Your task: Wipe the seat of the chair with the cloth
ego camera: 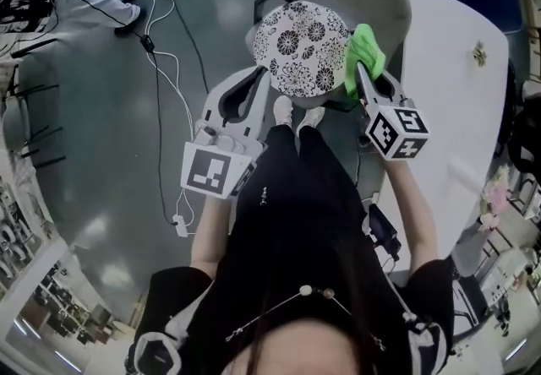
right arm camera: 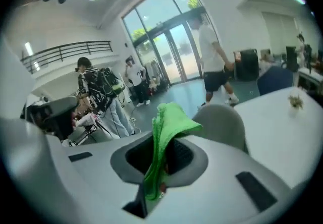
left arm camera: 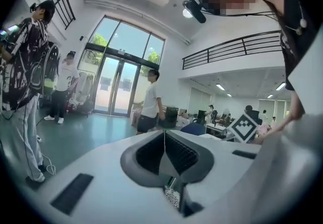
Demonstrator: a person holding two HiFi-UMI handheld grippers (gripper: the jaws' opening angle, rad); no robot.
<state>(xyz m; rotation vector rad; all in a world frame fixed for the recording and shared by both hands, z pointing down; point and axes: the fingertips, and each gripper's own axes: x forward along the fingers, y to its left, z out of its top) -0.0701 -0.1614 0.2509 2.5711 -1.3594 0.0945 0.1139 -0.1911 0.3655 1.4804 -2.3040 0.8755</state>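
Claw, left [left arm camera: 164,141]: jaws pressed together with nothing between them, held off the seat's near-left edge.
Claw, right [right arm camera: 162,153]: clamped on the bright green soft cloth [right arm camera: 169,122], which bunches above the jaws.
Cloth handling: probably light and limp, apt to fold over; a pinch on a gathered edge suits it.
Seat: round black-and-white flower-patterned chair seat [ego camera: 302,46]; the cloth is at its right rim, contact unclear.
Worktop: long white worktop [ego camera: 456,86] just right of the chair.

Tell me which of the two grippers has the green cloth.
The right gripper: its fingers pinch the green cloth, while the left gripper is shut on nothing.
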